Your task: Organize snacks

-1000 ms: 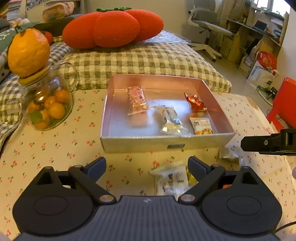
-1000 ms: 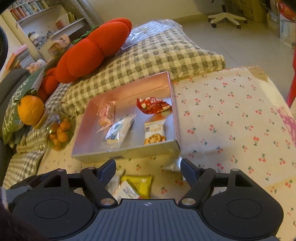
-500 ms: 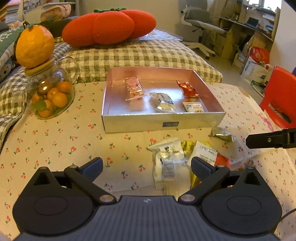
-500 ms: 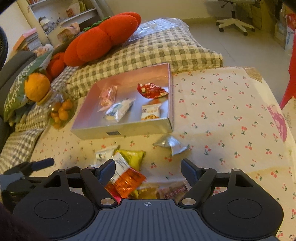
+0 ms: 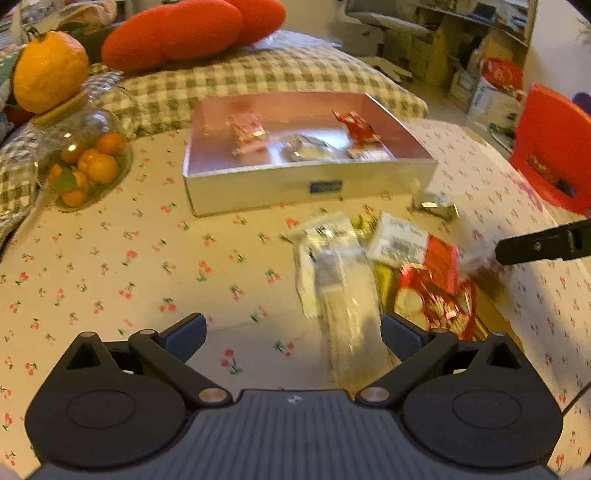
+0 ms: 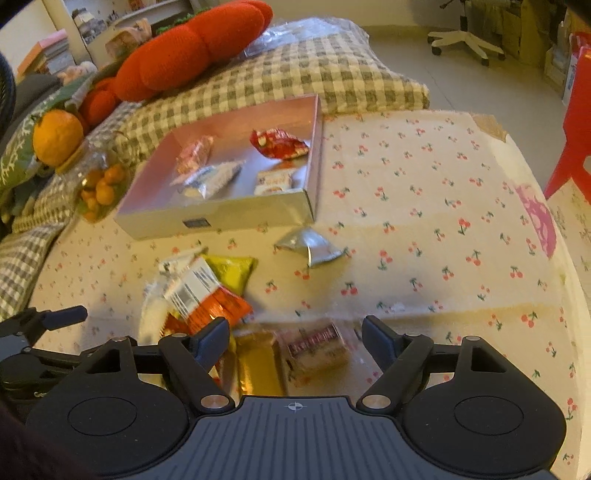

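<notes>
A silver box (image 5: 258, 188) (image 6: 258, 218) on the cherry-print table holds several snack packs, among them a red one (image 5: 356, 125) (image 6: 279, 144). Loose snacks lie in front of it: a white pack (image 5: 332, 266), an orange and white pack (image 6: 207, 295), a yellow pack (image 6: 232, 269), a silver pouch (image 6: 310, 245) (image 5: 436, 205), a red foil pack (image 5: 436, 299) and a clear-wrapped bar (image 6: 317, 347). My left gripper (image 5: 293, 332) is open and empty, just in front of the white pack. My right gripper (image 6: 295, 338) is open and empty over the clear-wrapped bar.
A glass jar of small oranges (image 5: 85, 162) (image 6: 101, 184) with a big orange on its lid stands left of the box. A checked cushion (image 5: 258, 74) and red plush (image 5: 177, 33) lie behind. A red chair (image 5: 554, 144) stands at the right.
Both grippers have drawn back from the box toward the near table edge, so the pile of loose snacks has come into view. Both stay open.
</notes>
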{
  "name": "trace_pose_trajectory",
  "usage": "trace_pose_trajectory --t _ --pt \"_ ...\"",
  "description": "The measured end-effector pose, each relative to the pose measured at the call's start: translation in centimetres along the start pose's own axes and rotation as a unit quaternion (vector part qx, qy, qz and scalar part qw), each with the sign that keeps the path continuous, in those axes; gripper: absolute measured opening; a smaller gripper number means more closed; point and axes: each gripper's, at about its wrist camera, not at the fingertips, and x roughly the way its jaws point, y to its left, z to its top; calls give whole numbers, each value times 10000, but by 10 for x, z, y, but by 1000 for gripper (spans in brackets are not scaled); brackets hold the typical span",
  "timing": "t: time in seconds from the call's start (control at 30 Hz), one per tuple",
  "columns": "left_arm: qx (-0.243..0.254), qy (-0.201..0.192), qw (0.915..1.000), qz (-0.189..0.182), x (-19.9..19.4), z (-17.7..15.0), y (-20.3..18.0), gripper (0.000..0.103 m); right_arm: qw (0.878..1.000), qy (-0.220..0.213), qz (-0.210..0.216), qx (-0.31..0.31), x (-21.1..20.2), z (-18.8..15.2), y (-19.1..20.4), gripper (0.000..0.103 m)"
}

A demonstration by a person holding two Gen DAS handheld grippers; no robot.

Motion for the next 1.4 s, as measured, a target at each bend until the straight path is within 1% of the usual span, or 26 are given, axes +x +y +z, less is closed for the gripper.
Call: trace_pose_trajectory --t 0.2,0.33,0.47,0.67,0.73,0.87,0.97,1.1,1.27,1.4 --pt "39 213 9997 -146 9 -10 -10 98 9995 222 -219 15 9 -8 -9 81" --pt "157 332 9992 -153 16 -14 -18 92 9984 429 -358 -14 18 -12 -12 81" --pt "145 321 9993 -136 18 -14 -20 92 9973 549 -477 -103 26 -15 -12 81" --pt "167 315 9993 -133 17 -12 -21 84 9965 485 -617 -287 29 -16 -9 81" --pt "229 333 9991 -121 16 -11 -19 80 9963 467 -636 -350 29 -16 -8 81" --pt "344 407 9985 -82 18 -9 -15 79 9962 439 -641 -395 29 -16 -7 81" --pt "324 438 9985 -25 17 -10 -9 78 9963 432 -635 -386 30 -16 -8 81" --pt "249 449 9987 47 16 -7 -2 72 9962 420 -653 -390 30 -16 -7 81" --pt "233 391 9990 46 18 -5 -2 70 9953 394 -736 -483 32 -17 -2 80" --pt "163 349 9993 34 20 -2 -3 65 9941 373 -793 -638 34 -19 4 80"
